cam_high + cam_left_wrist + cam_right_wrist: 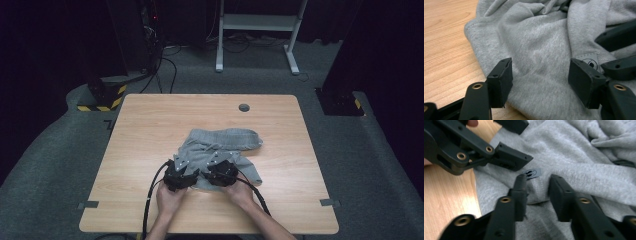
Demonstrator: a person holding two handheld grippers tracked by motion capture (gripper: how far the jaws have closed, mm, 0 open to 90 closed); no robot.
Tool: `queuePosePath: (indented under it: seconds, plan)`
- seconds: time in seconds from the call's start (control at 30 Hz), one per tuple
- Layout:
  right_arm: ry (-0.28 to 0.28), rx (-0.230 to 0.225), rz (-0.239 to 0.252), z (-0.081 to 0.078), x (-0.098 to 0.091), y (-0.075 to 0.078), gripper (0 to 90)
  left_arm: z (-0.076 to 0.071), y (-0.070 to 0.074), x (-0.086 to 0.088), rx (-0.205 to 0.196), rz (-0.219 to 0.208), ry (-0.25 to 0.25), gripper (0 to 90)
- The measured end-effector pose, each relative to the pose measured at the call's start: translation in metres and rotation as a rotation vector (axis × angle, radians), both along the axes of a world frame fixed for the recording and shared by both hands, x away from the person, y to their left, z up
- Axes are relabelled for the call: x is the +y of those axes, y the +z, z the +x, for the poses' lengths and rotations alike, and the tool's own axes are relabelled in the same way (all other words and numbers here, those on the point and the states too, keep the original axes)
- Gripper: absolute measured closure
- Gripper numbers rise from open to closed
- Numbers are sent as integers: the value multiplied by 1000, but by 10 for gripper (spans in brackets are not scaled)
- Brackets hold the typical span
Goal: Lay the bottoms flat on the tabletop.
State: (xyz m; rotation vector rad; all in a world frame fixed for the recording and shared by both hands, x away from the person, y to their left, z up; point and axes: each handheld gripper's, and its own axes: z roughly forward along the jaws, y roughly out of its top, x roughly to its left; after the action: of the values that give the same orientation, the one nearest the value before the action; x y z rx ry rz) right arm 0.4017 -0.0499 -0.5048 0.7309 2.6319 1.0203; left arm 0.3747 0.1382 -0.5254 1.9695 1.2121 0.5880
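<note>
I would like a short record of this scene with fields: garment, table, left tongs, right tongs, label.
garment: grey sweatshirt, crumpled, lying on the table
table: light wood, round grommet near the far edge
left tongs: open, jaws apart over the near hem, nothing pinched
right tongs: jaws on either side of a raised fold of the cloth
label: small grey tag with a black logo, just beyond the right tongs

wooden table point(150, 120) with a grommet point(244, 107); white desk frame point(257, 22) behind it

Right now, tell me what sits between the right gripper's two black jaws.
A raised fold of the grey fleece garment, beside its small label, sits between the right gripper jaws in the right gripper view.
</note>
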Motion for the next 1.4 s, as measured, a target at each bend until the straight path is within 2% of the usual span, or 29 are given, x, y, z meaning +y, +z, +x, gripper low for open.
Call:
queuePosePath:
  seconds: [0.13,0.27,0.47,0.6,0.87,1.4]
  plan:
    - [6,-15,-9,0,-1,-2,818,0,0,-2,3,19,-9,346]
    - [10,-20,-4,0,-4,1,860,1,0,-2,5,18,-9,343]
    - [15,-74,10,-6,-12,12,869,2,0,-2,8,17,-11,344]
    - [-11,-76,41,-5,-24,20,870,2,0,-2,9,20,-11,344]
    - [-62,-94,70,-4,-50,34,870,2,0,-3,8,20,-7,344]
    - [-152,-120,98,-6,-94,44,870,3,0,-2,7,22,-8,345]
